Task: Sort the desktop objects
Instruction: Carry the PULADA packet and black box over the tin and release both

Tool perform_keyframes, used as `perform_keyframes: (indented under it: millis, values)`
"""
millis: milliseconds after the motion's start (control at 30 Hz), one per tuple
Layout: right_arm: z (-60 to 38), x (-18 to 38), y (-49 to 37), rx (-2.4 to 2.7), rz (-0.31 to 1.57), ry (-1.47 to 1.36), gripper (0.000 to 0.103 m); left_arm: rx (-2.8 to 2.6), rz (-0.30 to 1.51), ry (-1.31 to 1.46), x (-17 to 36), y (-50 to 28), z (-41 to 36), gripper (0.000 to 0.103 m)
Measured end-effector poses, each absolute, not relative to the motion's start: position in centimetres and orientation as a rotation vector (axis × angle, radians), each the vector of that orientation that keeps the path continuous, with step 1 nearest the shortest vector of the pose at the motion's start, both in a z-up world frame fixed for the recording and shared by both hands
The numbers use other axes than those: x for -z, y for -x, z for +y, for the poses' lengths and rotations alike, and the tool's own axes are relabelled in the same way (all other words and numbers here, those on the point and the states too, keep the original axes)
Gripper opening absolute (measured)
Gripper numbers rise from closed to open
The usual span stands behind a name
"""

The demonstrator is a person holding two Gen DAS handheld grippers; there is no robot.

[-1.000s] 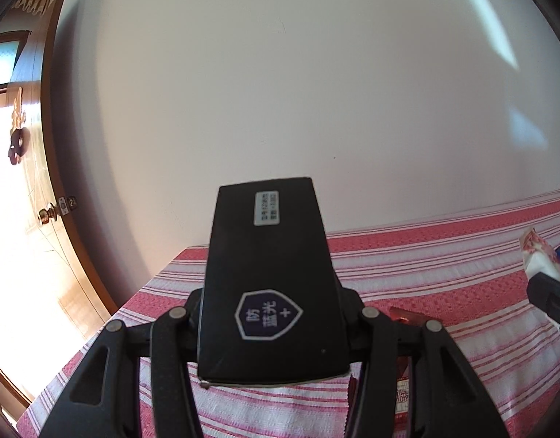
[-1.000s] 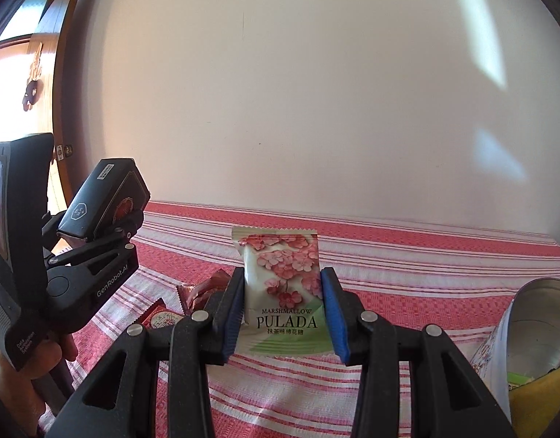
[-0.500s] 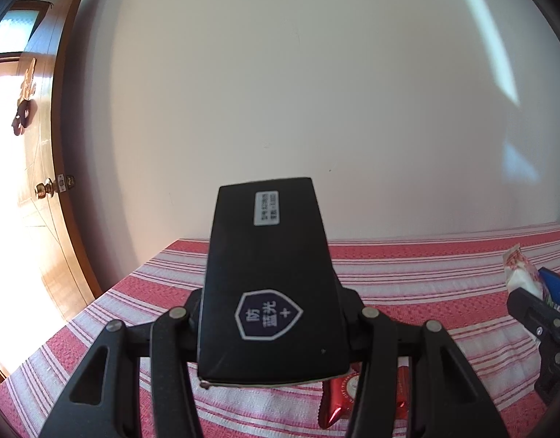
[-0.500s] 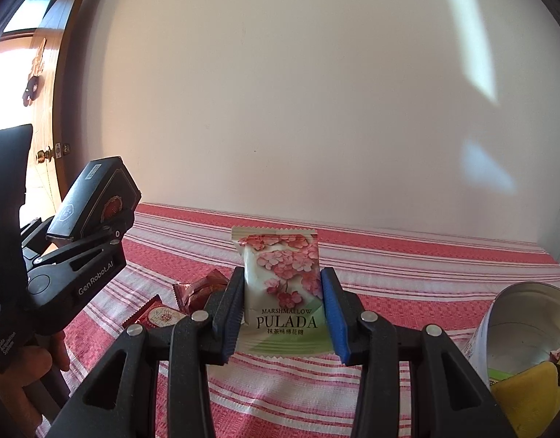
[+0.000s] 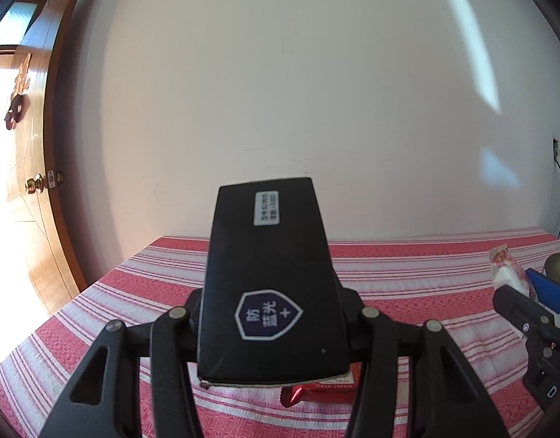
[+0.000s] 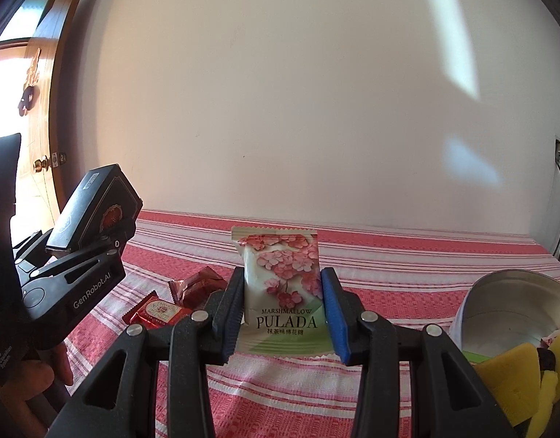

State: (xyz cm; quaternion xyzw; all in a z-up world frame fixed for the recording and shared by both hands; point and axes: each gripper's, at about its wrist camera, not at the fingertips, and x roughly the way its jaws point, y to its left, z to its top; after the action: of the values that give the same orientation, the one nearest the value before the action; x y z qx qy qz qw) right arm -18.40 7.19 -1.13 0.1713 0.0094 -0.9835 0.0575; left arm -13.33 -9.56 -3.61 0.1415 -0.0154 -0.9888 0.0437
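Note:
My left gripper (image 5: 270, 314) is shut on a black box (image 5: 269, 281) with a shield label and holds it tilted above the red striped tablecloth (image 5: 407, 273). The box also shows in the right wrist view (image 6: 93, 208), at the left. My right gripper (image 6: 281, 306) is shut on a PULADA marshmallow packet (image 6: 281, 284) with pink flowers, held upright above the cloth. The packet shows at the right edge of the left wrist view (image 5: 508, 270).
Two red snack packets (image 6: 157, 312) (image 6: 197, 284) lie on the cloth, left of my right gripper. One shows under the black box (image 5: 316, 392). A metal tin (image 6: 513, 310) lies on its side at the right with a yellow thing (image 6: 513, 379) before it. A wooden door (image 5: 31, 182) stands left.
Both views have swung to the right and a little up. The left gripper with the black box sits higher in the right view. Both grips are unchanged.

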Motion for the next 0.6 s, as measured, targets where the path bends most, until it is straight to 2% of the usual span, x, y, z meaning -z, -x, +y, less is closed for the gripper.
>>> perform_keyframes:
  millis: [600]
  values:
    - [8.3, 1.5, 15.3, 3.041, -0.021, -0.401, 0.044, 3.113, 0.029, -0.418, 3.6, 10.0, -7.4, 0.050]
